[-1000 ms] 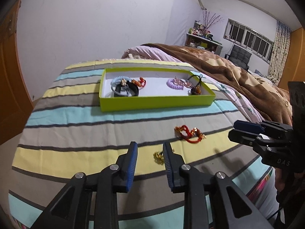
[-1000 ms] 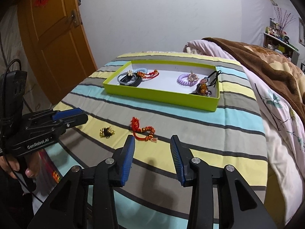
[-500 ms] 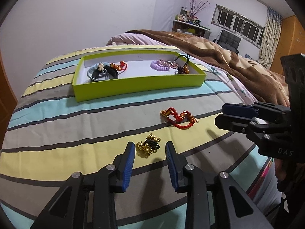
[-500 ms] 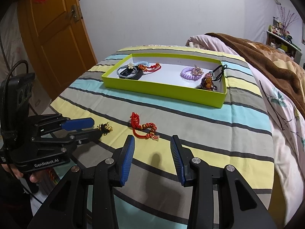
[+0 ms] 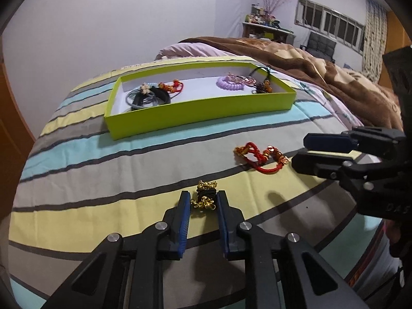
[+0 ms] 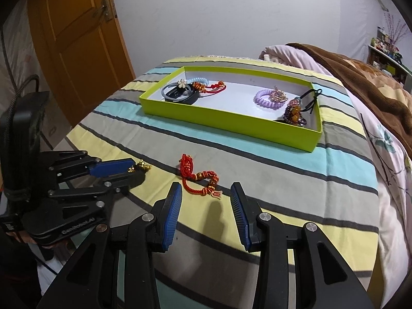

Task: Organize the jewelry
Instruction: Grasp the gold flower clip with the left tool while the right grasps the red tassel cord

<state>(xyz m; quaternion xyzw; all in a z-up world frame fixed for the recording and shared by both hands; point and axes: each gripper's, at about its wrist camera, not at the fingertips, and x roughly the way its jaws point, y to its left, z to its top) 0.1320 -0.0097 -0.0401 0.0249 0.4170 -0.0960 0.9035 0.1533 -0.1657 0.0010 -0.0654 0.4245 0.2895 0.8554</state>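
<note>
A small black hair tie with gold beads (image 5: 204, 198) lies on the striped bedspread between the fingers of my left gripper (image 5: 203, 200). Its jaws are closing, with the pads right beside the beads on both sides. In the right wrist view the same tie (image 6: 143, 166) shows at the tip of the left gripper (image 6: 137, 171). A red knotted cord bracelet with gold charms (image 6: 199, 177) lies just ahead of my right gripper (image 6: 206, 193), which is open and holds nothing. The left wrist view shows that bracelet (image 5: 260, 155) next to the right gripper (image 5: 300, 152).
A lime-green tray (image 5: 200, 116) stands farther back on the bed, holding hair ties, a purple coil tie (image 6: 266, 99) and beaded pieces. A brown blanket (image 5: 334, 82) is heaped to the right. A wooden door (image 6: 77, 51) stands to the left.
My left gripper has come down and forward so the gold-beaded tie now sits between its fingers, and the fingers have narrowed. My right gripper has drawn nearer the red bracelet.
</note>
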